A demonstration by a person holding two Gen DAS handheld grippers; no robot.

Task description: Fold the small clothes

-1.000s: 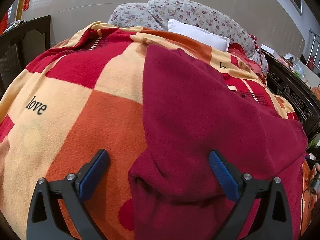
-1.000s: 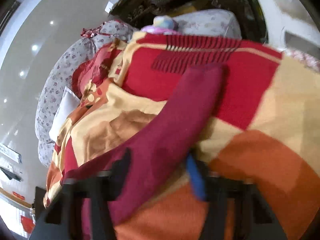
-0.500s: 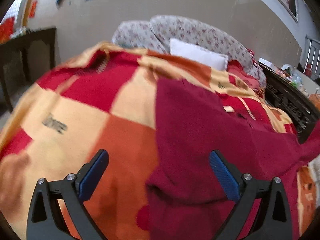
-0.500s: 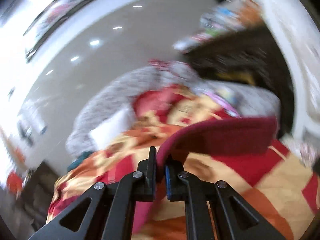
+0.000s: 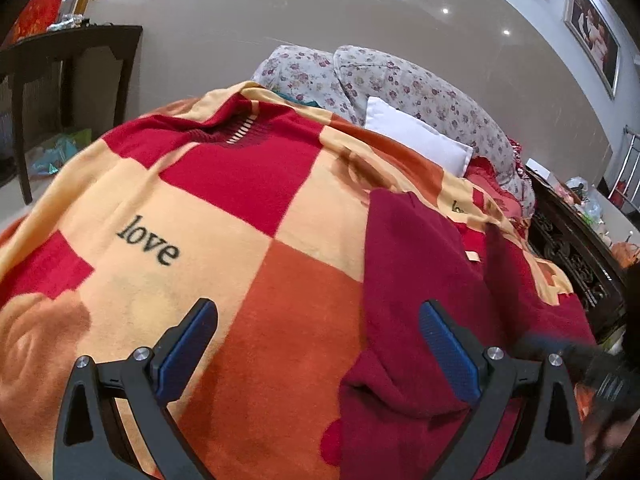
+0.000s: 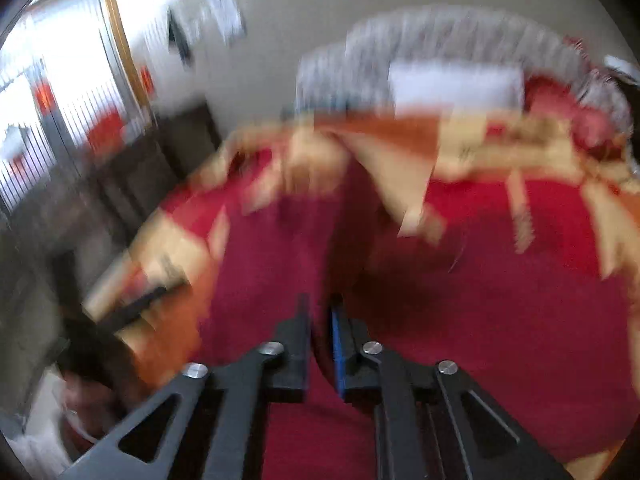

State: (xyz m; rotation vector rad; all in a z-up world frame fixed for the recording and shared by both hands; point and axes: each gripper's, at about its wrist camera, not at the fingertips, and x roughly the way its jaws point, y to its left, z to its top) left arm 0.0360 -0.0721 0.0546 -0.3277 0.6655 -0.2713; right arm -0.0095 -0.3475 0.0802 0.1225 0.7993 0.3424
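A dark red garment [image 5: 416, 280] lies on the checked blanket [image 5: 224, 216] of a bed, right of centre in the left wrist view. My left gripper [image 5: 318, 344] is open and empty just above the blanket, its right finger [image 5: 448, 356] over the garment's near edge. In the blurred right wrist view my right gripper [image 6: 320, 328] is shut on a fold of the dark red garment [image 6: 280, 256] and holds it up over the rest of the cloth. The right gripper also shows blurred at the lower right of the left wrist view [image 5: 576, 360].
Floral pillows [image 5: 400, 84] and a white pillow [image 5: 416, 136] lie at the head of the bed. A dark wooden table [image 5: 68, 48] stands at far left. A carved dark bed frame [image 5: 572, 252] runs along the right. The blanket reads "love" [image 5: 148, 240].
My right gripper has swung left with the sleeve pinched, carrying it over the garment. The left gripper has stayed open and drawn back and left a little.
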